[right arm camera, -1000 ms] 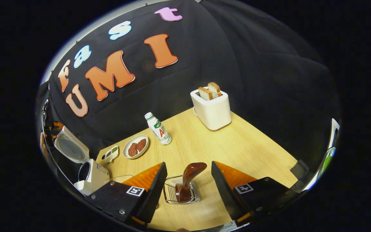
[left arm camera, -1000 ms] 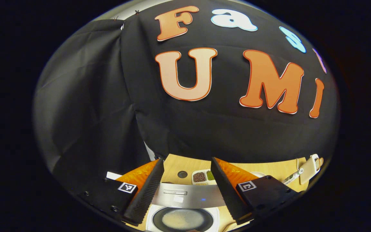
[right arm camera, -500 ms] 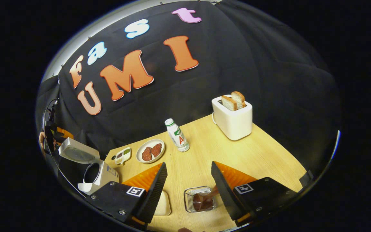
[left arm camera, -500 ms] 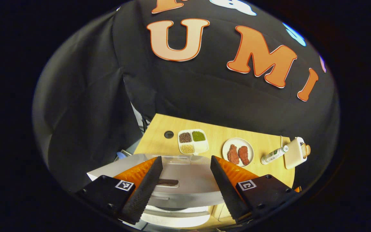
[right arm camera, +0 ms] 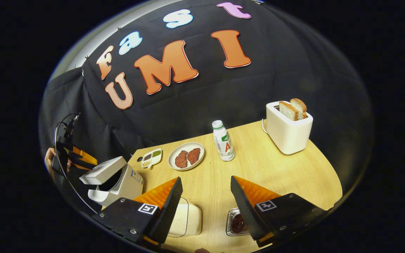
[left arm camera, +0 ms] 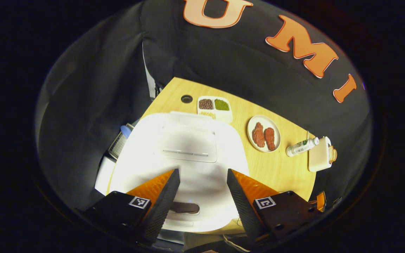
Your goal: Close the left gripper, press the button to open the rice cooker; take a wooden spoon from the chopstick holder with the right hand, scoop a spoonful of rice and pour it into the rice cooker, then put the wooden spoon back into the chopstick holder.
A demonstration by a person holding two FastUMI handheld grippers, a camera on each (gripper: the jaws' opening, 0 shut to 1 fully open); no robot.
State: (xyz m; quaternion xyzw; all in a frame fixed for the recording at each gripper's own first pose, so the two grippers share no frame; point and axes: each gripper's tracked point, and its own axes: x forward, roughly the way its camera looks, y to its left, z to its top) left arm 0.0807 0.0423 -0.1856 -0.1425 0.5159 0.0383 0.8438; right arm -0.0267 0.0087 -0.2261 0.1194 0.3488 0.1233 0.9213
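In the left gripper view the left gripper [left arm camera: 199,196] hangs over the white rice cooker [left arm camera: 185,165], fingers spread wide, gripping nothing. In the right gripper view the right gripper [right arm camera: 204,202] gapes empty too; the cooker [right arm camera: 116,181] sits left with its lid partly raised, the chopstick holder [right arm camera: 236,223] by the right finger, spoon inside.
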